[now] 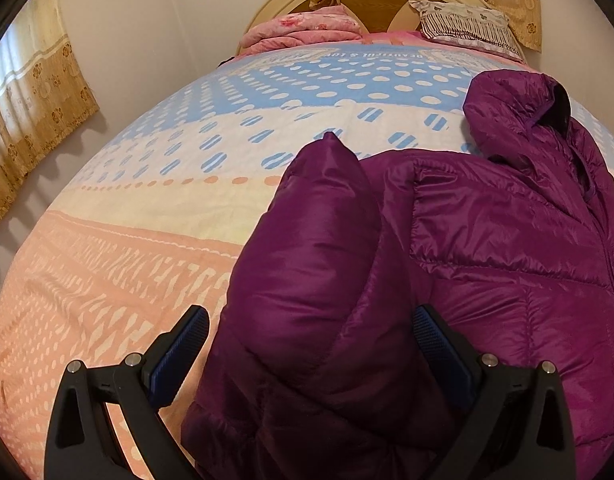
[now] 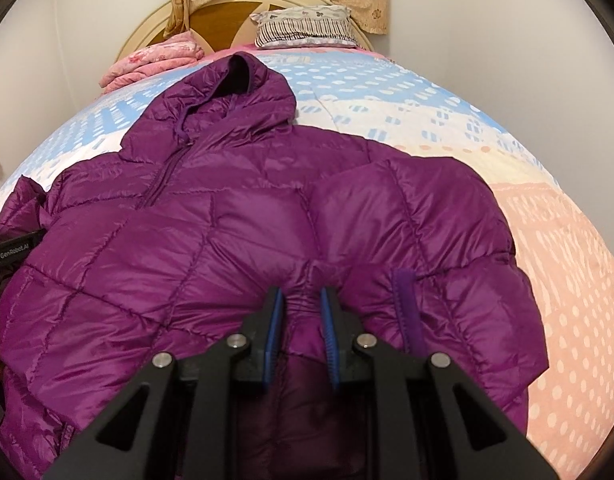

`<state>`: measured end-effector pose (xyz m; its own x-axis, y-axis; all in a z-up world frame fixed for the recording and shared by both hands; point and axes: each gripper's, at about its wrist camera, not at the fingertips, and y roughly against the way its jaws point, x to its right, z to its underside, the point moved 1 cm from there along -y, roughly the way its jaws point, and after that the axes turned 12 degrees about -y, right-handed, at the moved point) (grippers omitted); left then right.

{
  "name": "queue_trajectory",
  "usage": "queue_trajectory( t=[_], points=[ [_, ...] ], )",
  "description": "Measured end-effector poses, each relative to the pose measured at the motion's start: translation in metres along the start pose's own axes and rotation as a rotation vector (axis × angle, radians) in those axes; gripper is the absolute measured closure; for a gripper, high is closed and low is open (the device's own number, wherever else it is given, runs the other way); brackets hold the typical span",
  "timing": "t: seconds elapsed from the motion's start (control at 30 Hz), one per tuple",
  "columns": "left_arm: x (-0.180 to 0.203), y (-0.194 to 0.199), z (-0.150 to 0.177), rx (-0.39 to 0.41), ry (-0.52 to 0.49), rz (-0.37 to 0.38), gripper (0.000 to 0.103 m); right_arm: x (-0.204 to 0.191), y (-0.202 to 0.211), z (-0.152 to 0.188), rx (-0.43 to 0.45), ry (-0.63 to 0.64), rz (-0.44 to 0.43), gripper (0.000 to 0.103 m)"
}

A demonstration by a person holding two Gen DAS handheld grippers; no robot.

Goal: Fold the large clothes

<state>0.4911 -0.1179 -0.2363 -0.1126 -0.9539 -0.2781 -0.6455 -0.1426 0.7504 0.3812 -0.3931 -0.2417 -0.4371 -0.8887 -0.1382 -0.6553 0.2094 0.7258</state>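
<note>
A purple hooded puffer jacket [image 2: 235, 224] lies front up on the bed, zip closed, hood [image 2: 243, 84] toward the headboard. In the left wrist view the jacket [image 1: 507, 240] fills the right half, with one sleeve [image 1: 315, 264] running between my fingers. My left gripper [image 1: 309, 328] is open, its jaws wide on either side of the sleeve. My right gripper [image 2: 302, 300] is shut on a bunched fold of the jacket at the sleeve cuff, the blue pads [image 2: 327, 320] pinching the fabric. The left gripper's body [image 2: 11, 256] shows at the left edge of the right wrist view.
The bed [image 1: 147, 208] has a blue, cream and pink patterned cover. A folded pink blanket [image 2: 155, 60] and a striped pillow [image 2: 307, 28] lie by the round headboard [image 2: 219, 12]. Floral curtains [image 1: 31, 120] hang at the left wall.
</note>
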Motion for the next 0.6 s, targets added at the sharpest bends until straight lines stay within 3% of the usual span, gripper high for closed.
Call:
queue_trajectory(
  t=[0.2,0.3,0.37,0.4,0.43,0.5,0.6],
  points=[
    [-0.005,-0.003,-0.002,-0.019,0.01,0.065,0.001,0.001,-0.001,-0.005,-0.033,0.006,-0.007,0.081],
    [-0.014,0.002,-0.007,-0.055,-0.025,0.086,0.001,0.0,-0.001,-0.016,-0.104,0.049,-0.035,0.078],
    [-0.025,0.027,-0.017,0.014,-0.046,0.074,0.001,0.002,0.005,-0.026,-0.144,0.046,-0.084,0.06],
    [-0.028,0.037,-0.023,0.046,-0.051,0.074,0.001,0.003,0.014,-0.037,-0.133,0.041,-0.119,0.041],
    [-0.033,0.051,-0.034,0.098,-0.056,0.077,0.001,0.003,0.019,-0.043,-0.11,0.045,-0.125,0.03],
    [-0.037,0.065,-0.055,0.158,-0.066,0.089,0.001,0.003,0.029,-0.069,-0.033,0.076,-0.113,0.027],
    [-0.023,0.061,-0.097,0.17,-0.107,0.136,0.001,0.002,0.013,-0.11,-0.026,0.071,-0.129,0.027]
  ],
)
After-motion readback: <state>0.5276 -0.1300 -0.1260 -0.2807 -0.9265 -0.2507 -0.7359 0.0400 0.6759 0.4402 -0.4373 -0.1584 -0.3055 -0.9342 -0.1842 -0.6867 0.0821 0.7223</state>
